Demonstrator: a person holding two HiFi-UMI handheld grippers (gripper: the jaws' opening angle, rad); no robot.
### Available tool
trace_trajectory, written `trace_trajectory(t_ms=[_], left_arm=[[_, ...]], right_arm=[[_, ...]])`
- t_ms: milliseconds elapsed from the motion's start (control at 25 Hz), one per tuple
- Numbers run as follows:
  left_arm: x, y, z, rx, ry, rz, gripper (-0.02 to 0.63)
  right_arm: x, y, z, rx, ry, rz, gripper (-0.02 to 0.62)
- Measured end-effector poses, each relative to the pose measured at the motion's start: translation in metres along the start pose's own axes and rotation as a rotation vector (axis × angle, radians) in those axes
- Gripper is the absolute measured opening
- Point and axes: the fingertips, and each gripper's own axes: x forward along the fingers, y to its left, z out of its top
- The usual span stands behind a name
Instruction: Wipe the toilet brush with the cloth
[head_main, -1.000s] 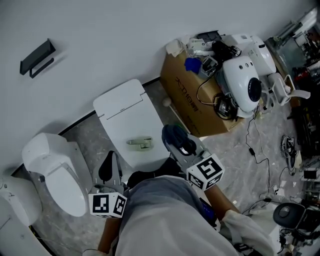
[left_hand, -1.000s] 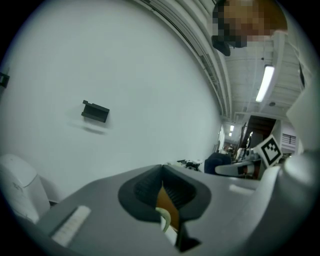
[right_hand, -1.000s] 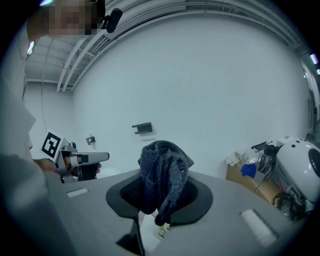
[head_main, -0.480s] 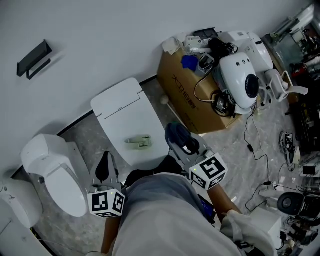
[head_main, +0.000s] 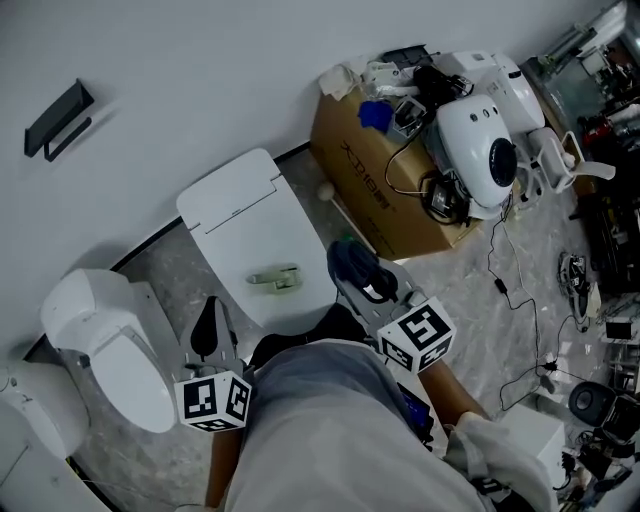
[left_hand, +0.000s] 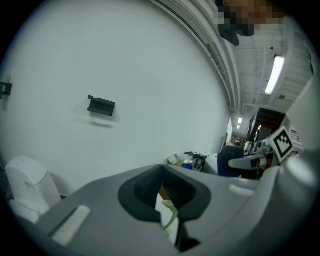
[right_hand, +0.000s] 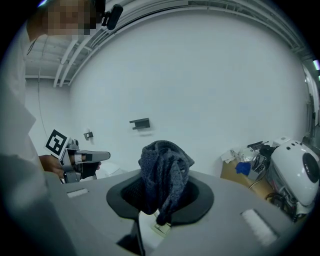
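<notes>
A small pale green toilet brush (head_main: 276, 278) lies flat on the closed white toilet lid (head_main: 235, 215). My right gripper (head_main: 358, 280) is shut on a bunched dark blue cloth (head_main: 350, 262), just right of the brush, above the lid's near right edge. In the right gripper view the cloth (right_hand: 164, 172) stands up between the jaws of my right gripper (right_hand: 162, 202). My left gripper (head_main: 209, 312) hovers left of the lid's near end. Its jaws are shut with nothing in them (left_hand: 162, 187). Below where the jaws meet, the green brush (left_hand: 171, 220) shows.
A second white toilet (head_main: 105, 340) stands at the left. A cardboard box (head_main: 380, 195) heaped with cables and a white appliance (head_main: 480, 150) stands right of the toilet. Wires trail over the floor (head_main: 510, 290). A black holder (head_main: 55, 120) hangs on the wall.
The head view has drifted a little. Both grippers hold nearly the same places by the lid's near end, and the cloth stays in the right one.
</notes>
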Motion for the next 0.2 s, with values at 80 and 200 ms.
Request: trace_trajectory(t_ms=[80,200], left_arm=[[-0.0012,-0.0017,-0.0026,-0.012,0.007,0.004,0.0],[-0.0023,-0.0034,-0.0032,-0.01,0.006,0.006,0.0]], right_arm=[[-0.001,-0.0015,-0.001,-0.001,0.009,-0.001,0.094],[-0.0012,-0.0054,-0.001,-0.001,0.012,-0.007,0.094]])
